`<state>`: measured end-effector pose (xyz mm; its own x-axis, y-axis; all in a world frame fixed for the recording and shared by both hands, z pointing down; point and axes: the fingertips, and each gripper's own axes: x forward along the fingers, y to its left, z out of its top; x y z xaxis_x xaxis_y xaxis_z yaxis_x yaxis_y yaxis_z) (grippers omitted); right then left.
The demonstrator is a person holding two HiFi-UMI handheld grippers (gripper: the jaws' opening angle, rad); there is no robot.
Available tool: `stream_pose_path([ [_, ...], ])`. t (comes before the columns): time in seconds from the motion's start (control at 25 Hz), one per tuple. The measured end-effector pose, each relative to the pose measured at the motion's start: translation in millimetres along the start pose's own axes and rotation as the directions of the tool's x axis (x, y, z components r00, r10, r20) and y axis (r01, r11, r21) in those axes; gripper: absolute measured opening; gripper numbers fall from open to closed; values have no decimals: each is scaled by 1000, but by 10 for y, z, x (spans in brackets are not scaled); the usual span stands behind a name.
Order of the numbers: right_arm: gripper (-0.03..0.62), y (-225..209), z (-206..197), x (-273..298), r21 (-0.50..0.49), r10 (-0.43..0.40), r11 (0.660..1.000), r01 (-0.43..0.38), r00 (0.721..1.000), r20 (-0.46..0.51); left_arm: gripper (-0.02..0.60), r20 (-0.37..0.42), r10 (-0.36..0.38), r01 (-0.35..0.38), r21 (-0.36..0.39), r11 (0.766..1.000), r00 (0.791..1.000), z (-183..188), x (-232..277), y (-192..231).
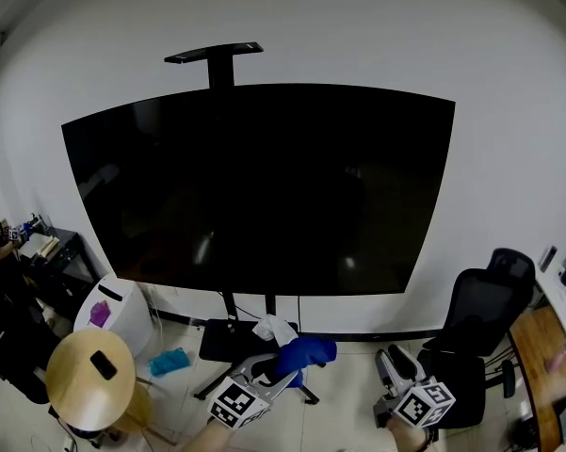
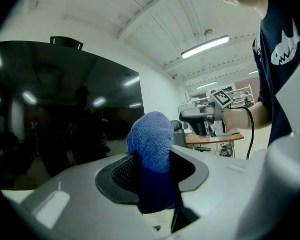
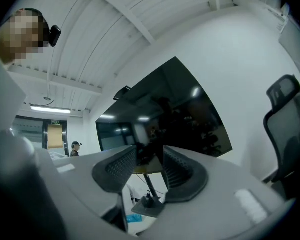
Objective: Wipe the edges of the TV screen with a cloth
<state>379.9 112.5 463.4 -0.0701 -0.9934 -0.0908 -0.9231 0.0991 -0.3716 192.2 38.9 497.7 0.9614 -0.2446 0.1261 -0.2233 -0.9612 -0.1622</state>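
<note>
A large black TV screen (image 1: 259, 191) stands on a black floor stand against the white wall; it also shows in the left gripper view as the TV screen (image 2: 50, 109) and in the right gripper view as the TV screen (image 3: 177, 116). My left gripper (image 1: 275, 370) is low, in front of the stand's base and below the screen's bottom edge. It is shut on a blue cloth (image 1: 306, 353), which bulges out between the pads as the cloth (image 2: 150, 144). My right gripper (image 1: 393, 363) hangs low to the right, its jaws a narrow gap apart with nothing in them (image 3: 150, 159).
A black office chair (image 1: 480, 318) stands at the lower right, beside a wooden desk (image 1: 546, 356). A white crumpled rag (image 1: 275, 328) lies on the stand base. At the lower left are a white bin (image 1: 113, 314), a round wooden stool (image 1: 89, 377) and a blue rag (image 1: 169, 361).
</note>
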Motion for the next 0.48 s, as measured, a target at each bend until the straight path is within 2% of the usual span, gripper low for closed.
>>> stream_pose_path([
  [0.2, 170, 158, -166, -125, -7, 8, 1000, -8, 999, -38, 144, -7, 21, -22, -62, 998, 1000, -202, -253, -108],
  [0.48, 169, 129, -192, -397, -5, 12, 1000, -12, 998, -58, 143, -26, 58, -60, -78, 995, 998, -257, -392, -305],
])
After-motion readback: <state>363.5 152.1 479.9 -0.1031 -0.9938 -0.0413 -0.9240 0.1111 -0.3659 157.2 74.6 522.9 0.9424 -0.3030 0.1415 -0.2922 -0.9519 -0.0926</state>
